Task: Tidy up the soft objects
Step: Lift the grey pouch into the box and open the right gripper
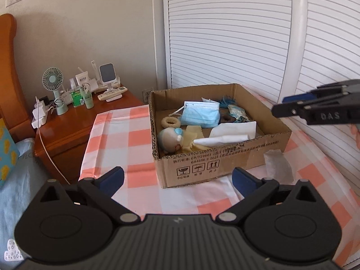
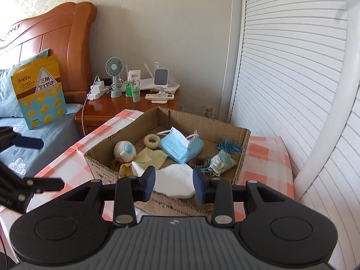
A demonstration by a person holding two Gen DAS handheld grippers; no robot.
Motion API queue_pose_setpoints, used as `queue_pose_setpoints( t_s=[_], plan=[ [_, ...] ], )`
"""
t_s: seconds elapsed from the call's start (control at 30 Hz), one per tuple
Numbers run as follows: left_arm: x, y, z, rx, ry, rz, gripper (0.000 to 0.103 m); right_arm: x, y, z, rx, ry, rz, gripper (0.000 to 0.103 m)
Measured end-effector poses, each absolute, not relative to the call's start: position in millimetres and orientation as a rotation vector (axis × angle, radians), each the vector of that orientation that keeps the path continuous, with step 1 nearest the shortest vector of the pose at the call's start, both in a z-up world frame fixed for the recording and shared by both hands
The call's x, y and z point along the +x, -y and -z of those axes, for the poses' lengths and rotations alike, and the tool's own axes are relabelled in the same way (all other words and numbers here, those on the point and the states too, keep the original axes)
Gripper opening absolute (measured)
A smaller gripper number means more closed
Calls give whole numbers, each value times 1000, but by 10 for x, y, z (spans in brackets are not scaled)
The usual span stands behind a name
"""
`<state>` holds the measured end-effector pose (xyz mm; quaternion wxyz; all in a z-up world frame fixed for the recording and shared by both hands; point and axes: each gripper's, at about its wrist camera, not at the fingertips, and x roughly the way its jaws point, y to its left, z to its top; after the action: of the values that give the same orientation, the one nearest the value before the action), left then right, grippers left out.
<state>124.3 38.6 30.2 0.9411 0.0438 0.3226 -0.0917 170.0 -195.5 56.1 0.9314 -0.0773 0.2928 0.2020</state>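
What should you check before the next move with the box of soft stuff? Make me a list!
1. Left hand-held gripper holds nothing: ok, jaws wide apart, only tablecloth between them.
2. Right hand-held gripper holds nothing: cannot tell, jaws partly closed with the white cloth seen between them, contact unclear.
3. Cardboard box open on top: ok.
4. Blue face mask inside the box: ok.
5. Doll inside the box: ok, in the near corner.
6. Anything left outside the box: not ok, a clear plastic piece lies on the checked tablecloth beside it.
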Motion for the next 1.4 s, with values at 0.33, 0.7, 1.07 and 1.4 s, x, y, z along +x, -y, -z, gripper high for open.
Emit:
queue_pose_setpoints(
  t_s=[0.33,0.7,1.07,1.4],
  plan=[
    [1179,-465,-225,65,-669,170,102,1809,1889,-532,-199,-620,-378,80],
    [1181,-369,-120,69,-677,222,102,1649,2082,340,-94,-847,-267,79],
    [1158,-393,-104,54,-657,221,102,1673,1927,494,-139,-860,-242,40],
    [1152,-403,-74,47,-664,226,102,1421,1962,-115,-172,-723,-297,38]
  ],
)
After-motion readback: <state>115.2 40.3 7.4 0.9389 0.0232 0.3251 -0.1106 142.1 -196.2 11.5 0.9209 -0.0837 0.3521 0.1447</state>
